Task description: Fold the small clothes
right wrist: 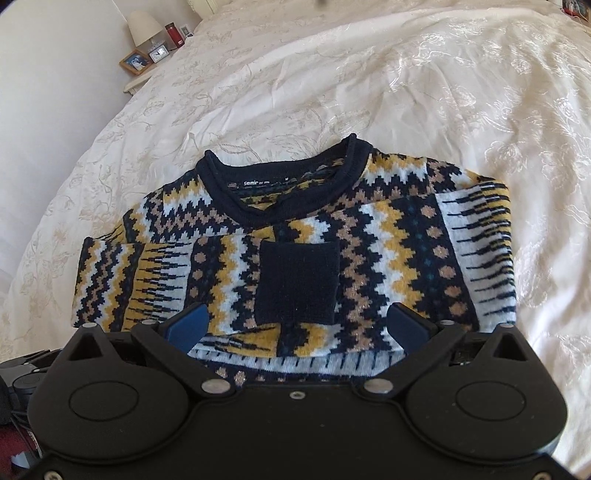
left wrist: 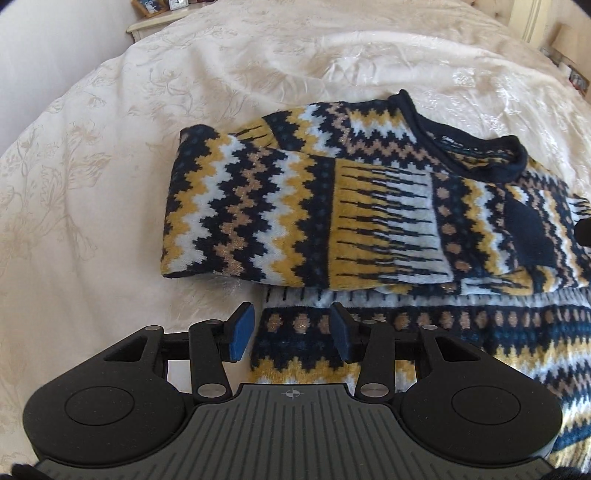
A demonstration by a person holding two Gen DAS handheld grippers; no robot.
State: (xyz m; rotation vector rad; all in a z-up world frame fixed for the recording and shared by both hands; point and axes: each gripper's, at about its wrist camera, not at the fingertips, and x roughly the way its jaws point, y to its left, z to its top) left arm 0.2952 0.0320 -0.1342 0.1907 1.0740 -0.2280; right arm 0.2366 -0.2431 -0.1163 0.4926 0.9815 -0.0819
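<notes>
A wide bed [right wrist: 424, 92] fills the scene, covered by a cream bedspread [left wrist: 92, 155] with a pale floral pattern, lit by soft daylight. At the far left stands a white nightstand [right wrist: 133, 84] beside a plain pale wall [right wrist: 48, 92], holding a lamp [right wrist: 144, 26], a small clock [right wrist: 159, 54], a framed photo [right wrist: 135, 62] and a red container [right wrist: 171, 33].

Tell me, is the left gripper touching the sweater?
Cannot tell. In the left wrist view the open left gripper sits over the sweater edge, one finger either side, but neither view shows plainly whether they press on the knit.
</notes>
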